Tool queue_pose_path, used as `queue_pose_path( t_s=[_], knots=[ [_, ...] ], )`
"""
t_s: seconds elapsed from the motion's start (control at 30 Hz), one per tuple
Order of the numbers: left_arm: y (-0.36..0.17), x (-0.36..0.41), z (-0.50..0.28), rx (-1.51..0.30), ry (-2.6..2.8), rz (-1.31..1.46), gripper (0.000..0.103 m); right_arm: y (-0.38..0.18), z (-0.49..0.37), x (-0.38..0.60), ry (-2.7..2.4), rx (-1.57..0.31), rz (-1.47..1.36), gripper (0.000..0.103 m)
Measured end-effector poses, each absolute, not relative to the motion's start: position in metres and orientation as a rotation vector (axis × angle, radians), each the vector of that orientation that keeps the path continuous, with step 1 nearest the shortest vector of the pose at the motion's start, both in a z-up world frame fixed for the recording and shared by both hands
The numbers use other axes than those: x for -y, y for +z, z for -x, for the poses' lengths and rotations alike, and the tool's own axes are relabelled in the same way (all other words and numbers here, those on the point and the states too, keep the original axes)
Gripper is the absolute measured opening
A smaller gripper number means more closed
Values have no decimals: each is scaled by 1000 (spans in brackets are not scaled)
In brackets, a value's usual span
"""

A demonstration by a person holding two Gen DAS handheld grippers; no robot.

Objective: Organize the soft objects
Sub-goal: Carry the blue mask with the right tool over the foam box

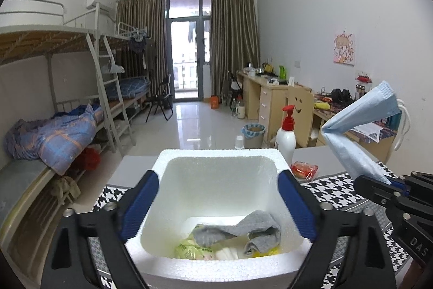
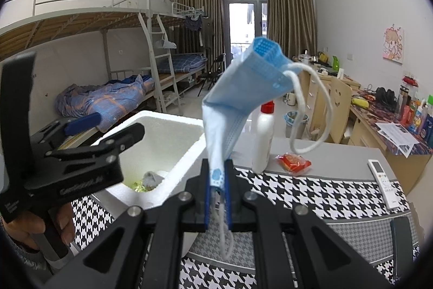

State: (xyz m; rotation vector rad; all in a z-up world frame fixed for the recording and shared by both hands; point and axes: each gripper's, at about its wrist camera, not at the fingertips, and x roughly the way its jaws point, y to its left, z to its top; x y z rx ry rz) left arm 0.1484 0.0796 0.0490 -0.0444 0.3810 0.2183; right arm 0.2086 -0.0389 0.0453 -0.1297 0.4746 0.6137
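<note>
A white foam box stands on the houndstooth cloth; inside lie a grey sock and yellow-green packets. My left gripper is open, its blue pads on either side of the box, apart from its walls. My right gripper is shut on one end of a blue face mask, held up in the air to the right of the box. The mask and right gripper also show in the left wrist view.
A white pump bottle and a red packet sit behind the box on the right. A white remote lies at the table's right side. Bunk beds stand left, desks right.
</note>
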Motion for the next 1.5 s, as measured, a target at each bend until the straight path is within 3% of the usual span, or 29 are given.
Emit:
queue_pose_path(
  t_s=[0.27, 1.5],
  knots=[
    [53, -83, -135, -347, 236, 48, 102, 45, -208, 36, 616, -468, 132, 11],
    [49, -131, -78, -264, 417, 84, 102, 53, -200, -10, 729, -444, 187, 11]
  ],
)
